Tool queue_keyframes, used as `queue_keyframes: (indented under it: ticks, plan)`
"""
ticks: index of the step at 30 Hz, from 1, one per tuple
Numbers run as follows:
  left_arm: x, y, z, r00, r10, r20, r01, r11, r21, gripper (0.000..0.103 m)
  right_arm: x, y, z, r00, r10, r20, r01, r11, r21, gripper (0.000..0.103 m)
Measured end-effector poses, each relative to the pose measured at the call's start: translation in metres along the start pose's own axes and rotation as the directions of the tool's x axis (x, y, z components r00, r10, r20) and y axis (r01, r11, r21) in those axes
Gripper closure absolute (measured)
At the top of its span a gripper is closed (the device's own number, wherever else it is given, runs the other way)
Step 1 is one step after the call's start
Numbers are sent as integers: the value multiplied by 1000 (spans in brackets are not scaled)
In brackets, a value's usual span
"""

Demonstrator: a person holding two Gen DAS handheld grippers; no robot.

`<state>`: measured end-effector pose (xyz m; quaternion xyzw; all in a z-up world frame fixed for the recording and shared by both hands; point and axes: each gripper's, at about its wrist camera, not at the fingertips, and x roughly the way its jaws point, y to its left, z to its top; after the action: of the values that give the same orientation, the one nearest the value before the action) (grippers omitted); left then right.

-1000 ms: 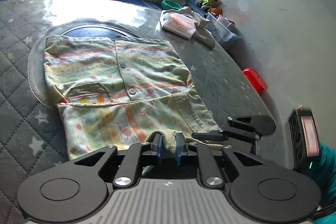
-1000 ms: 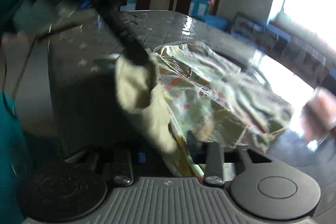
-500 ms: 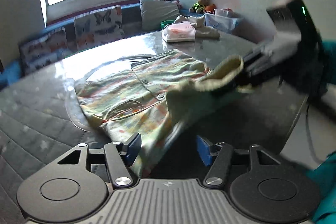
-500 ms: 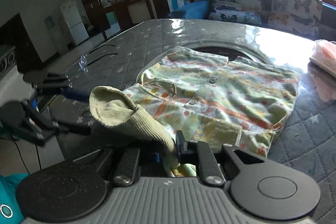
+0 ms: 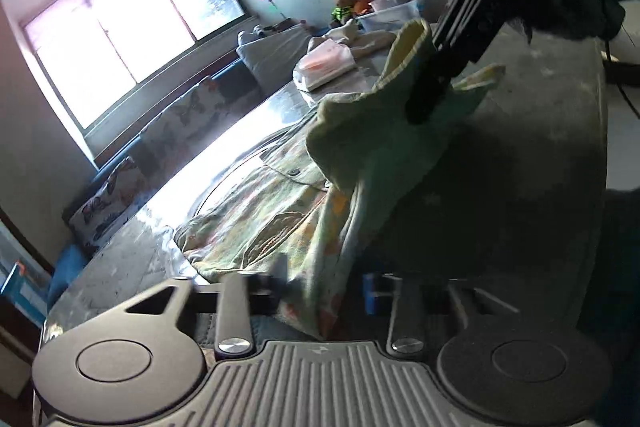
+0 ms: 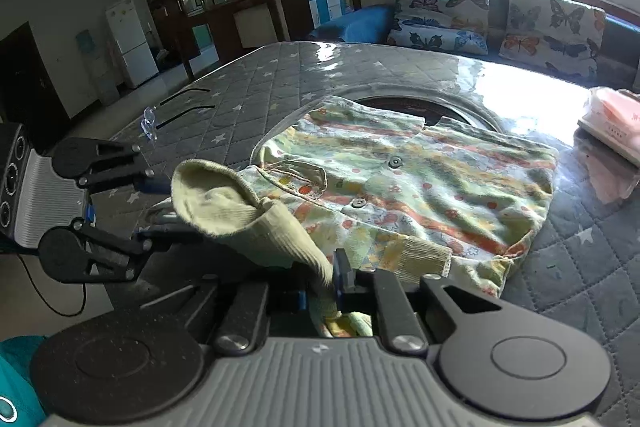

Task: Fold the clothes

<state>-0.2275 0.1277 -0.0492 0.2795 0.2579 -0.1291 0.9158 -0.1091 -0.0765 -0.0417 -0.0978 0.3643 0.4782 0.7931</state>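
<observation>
A child's pale green shirt [image 6: 400, 195] with orange stripes and buttons lies flat on the grey quilted table [image 6: 580, 267]. My right gripper [image 6: 322, 291] is shut on its near sleeve [image 6: 240, 219], and the ribbed cuff stands lifted above the table. In the left wrist view the right gripper [image 5: 424, 103] hangs at the upper right with the cuff [image 5: 404, 67] in it. My left gripper [image 5: 324, 283] has the hanging fabric [image 5: 332, 227] between its jaws, which are closing. The far pad stands apart from the cloth. The right wrist view has the left gripper [image 6: 160, 211] beside the cuff at the table's left edge.
A pink and white folded packet [image 6: 612, 123] lies at the far right of the table. A dark round inset [image 6: 400, 105] sits behind the shirt. A sofa with butterfly cushions [image 6: 552, 23] lines the wall under the window. A person's teal sleeve [image 6: 16, 387] shows at the lower left.
The left gripper let go of the cuff, opened wide, rolled over and now narrows around the hanging fabric. The right gripper took the sleeve and keeps it raised.
</observation>
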Motion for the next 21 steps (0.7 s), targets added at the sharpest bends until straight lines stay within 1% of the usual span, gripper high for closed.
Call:
queue_keyframes:
  ticks: [1, 4, 7, 10, 12, 17, 19, 21]
  plan:
    - [0, 2, -1, 1000, -6, 4, 6, 1000, -6, 85, -1, 2, -1, 1000, -4, 4, 4, 1000, -7, 93]
    - [-7, 4, 1, 1000, -17, 25, 18, 1000, -17, 92, -8, 8, -4, 1000, -14, 21, 14, 999, -35, 94]
    - [-17, 7, 5, 998, -44, 45, 46, 998, -46, 92, -20, 13, -6, 999, -15, 35, 17, 998, -59, 95]
    - [-33, 8, 10, 995, -82, 64, 88, 992, -87, 92, -36, 21, -11, 999, 1, 35, 2, 996, -85, 95]
    - [-48, 10, 12, 989, -123, 81, 132, 982, -131, 92, -50, 29, -16, 999, 16, 32, -13, 995, -98, 95]
    - [-91, 11, 16, 968, -215, 133, 240, 945, -221, 92, -84, 48, -24, 998, 58, 6, -57, 993, -107, 95]
    - [-99, 14, 19, 961, -232, 150, 264, 933, -244, 92, -93, 52, -22, 998, 67, 3, -67, 992, -104, 95]
    - [-98, 18, 22, 958, -236, 161, 272, 926, -263, 92, -95, 50, -17, 998, 66, 4, -65, 993, -101, 95]
